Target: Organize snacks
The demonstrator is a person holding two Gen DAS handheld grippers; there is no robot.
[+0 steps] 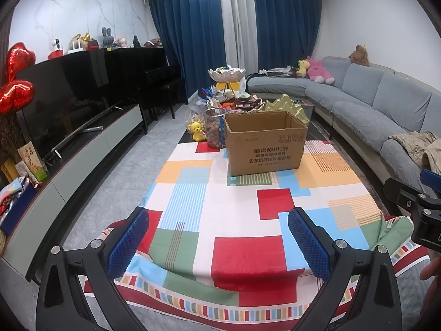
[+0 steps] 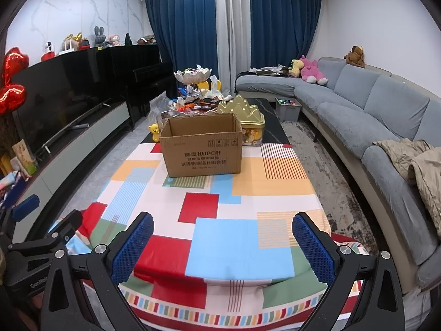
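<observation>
Two grippers hang low over the near edge of the bench [image 1: 275, 184], side by side. The left gripper [image 1: 218, 238] has its jaws spread wide with nothing between them but the bright cloth [image 1: 237, 253] on the bench. The right gripper [image 2: 222, 244] is the same: jaws spread wide, holding nothing.

Straight ahead of both sets of jaws, well apart from them, a box [image 2: 201, 146] stands upright on the cloth with its top flaps open. What is inside cannot be seen.

Past the box, at the far end of the bench, lies a heap of snacks [image 2: 198, 104] in shiny wrappers. A gold tin [image 2: 249, 117] stands just beside the box, behind its right corner. A jar [image 1: 215, 129] of brown balls stands close to the box's left side, and a small yellow bear [image 1: 198, 131] sits left of the jar. A white bowl [image 1: 226, 74] on a stand rises over the heap.

Left of the jaws is a long TV [image 1: 71, 96]. Right of them is a grey sofa [image 2: 372, 104].
</observation>
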